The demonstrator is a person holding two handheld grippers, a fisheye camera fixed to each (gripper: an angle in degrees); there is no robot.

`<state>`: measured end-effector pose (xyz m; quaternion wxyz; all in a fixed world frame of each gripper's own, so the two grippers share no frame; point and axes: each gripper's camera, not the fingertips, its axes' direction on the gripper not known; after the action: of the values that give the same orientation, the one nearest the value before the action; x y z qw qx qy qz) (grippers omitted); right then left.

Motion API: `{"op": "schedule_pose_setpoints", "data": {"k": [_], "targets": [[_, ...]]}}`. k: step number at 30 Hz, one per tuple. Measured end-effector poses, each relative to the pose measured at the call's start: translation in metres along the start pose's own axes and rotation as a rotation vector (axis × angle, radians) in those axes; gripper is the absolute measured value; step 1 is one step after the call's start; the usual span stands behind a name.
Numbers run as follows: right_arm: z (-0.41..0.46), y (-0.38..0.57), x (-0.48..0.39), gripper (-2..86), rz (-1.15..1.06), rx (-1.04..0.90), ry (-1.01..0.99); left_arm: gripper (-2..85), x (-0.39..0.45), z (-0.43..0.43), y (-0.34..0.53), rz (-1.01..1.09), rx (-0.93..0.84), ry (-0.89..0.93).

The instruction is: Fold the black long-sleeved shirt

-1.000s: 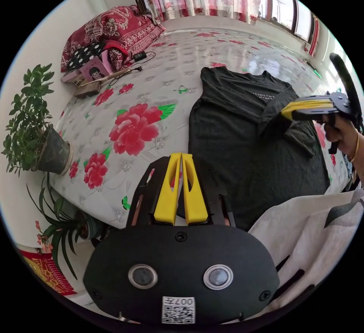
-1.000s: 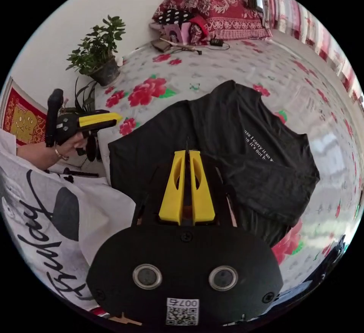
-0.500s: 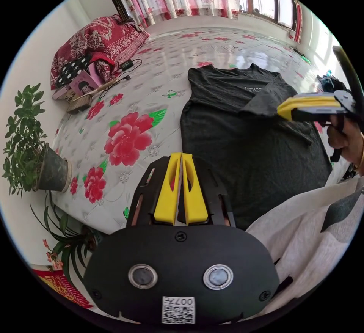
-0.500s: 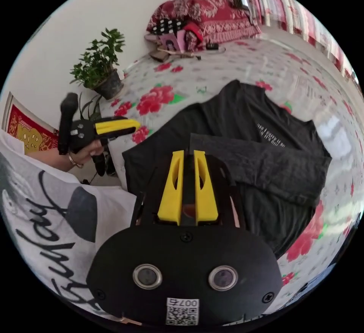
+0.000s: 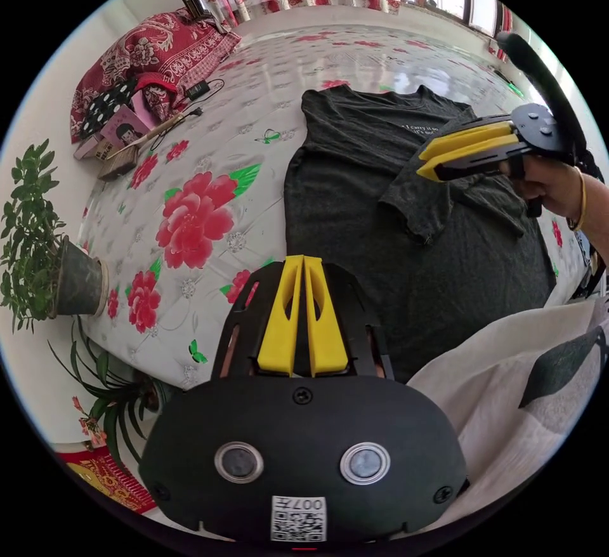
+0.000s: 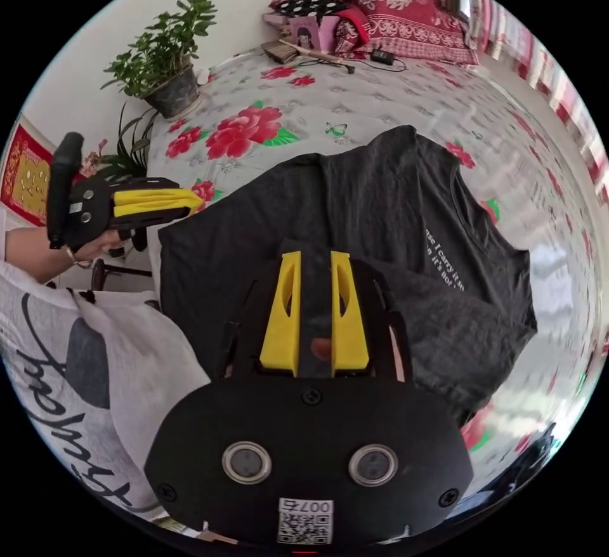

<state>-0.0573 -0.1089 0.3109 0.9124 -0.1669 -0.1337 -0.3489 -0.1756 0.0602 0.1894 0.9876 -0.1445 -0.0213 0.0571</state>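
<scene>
The black long-sleeved shirt (image 5: 342, 202) (image 6: 355, 202) lies flat on the flowered bed sheet (image 5: 196, 157), neck toward the far side. One sleeve (image 5: 425, 208) (image 6: 457, 328) is folded across its chest, cuff lying loose. My right gripper (image 6: 315, 255) hovers just over the shirt's middle with its jaws apart and nothing between them; it also shows in the left gripper view (image 5: 422, 162), just above the sleeve. My left gripper (image 5: 303, 259) is shut and empty near the shirt's hem and the bed edge, and shows again in the right gripper view (image 6: 193, 200).
A potted plant (image 5: 38, 246) (image 6: 162, 75) stands beside the bed corner. A red quilt (image 5: 152, 56) (image 6: 380, 5), books and a cable lie at the head of the bed. The person's white top (image 5: 526, 379) is close at the near edge. Curtained windows line the far wall.
The right gripper carried the sleeve across the shirt, opened and let it go; the sleeve now rests on the shirt's body. The left gripper stayed shut.
</scene>
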Motion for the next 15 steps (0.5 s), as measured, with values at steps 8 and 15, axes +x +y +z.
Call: {"op": "schedule_pose_setpoints", "data": {"k": [8, 15], "targets": [[0.06, -0.03, 0.002, 0.3, -0.011, -0.106, -0.029, -1.0, -0.007, 0.005, 0.005, -0.072, -0.056, -0.029], [0.04, -0.048, 0.006, 0.2, 0.016, -0.008, -0.048, -1.0, -0.018, 0.009, 0.007, -0.142, -0.083, -0.038]]}}
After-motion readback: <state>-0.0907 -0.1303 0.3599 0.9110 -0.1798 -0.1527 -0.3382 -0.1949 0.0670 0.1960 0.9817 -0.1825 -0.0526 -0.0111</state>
